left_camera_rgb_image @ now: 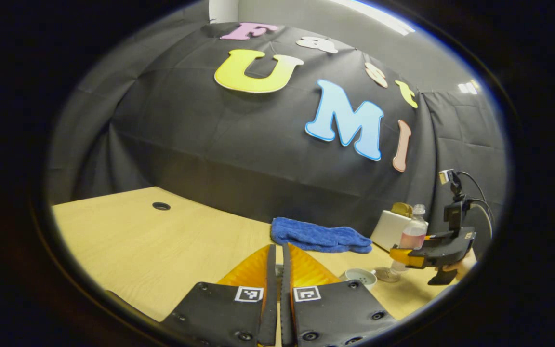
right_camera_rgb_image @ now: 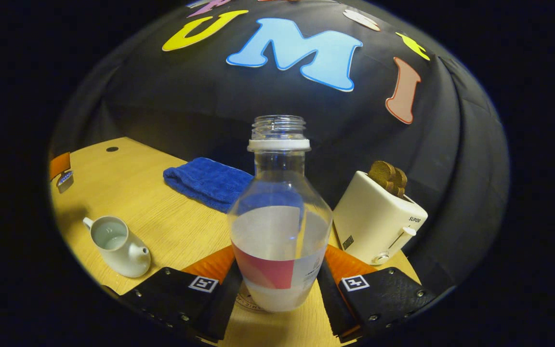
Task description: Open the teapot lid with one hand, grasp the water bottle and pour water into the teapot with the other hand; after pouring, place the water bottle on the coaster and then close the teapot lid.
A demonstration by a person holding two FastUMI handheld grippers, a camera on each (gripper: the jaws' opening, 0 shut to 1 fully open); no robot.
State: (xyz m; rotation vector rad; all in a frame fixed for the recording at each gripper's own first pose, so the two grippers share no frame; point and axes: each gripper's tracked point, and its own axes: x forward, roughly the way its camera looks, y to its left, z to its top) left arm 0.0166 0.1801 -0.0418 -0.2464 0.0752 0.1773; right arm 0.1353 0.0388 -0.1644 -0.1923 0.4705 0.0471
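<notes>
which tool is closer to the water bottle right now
Right. The right tool has its fingers on either side of the water bottle, which stands upright on the table. The left tool is off to the side, well away from the bottle.

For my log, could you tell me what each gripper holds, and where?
Right gripper: bottle, by its lower body. Left gripper: shut; whether it holds anything cannot be told.

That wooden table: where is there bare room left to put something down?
The widest bare stretch of the table runs from the cable hole toward the blue towel. Another patch lies between the teapot and that towel. It is crowded around the water bottle, beside the toaster.
</notes>
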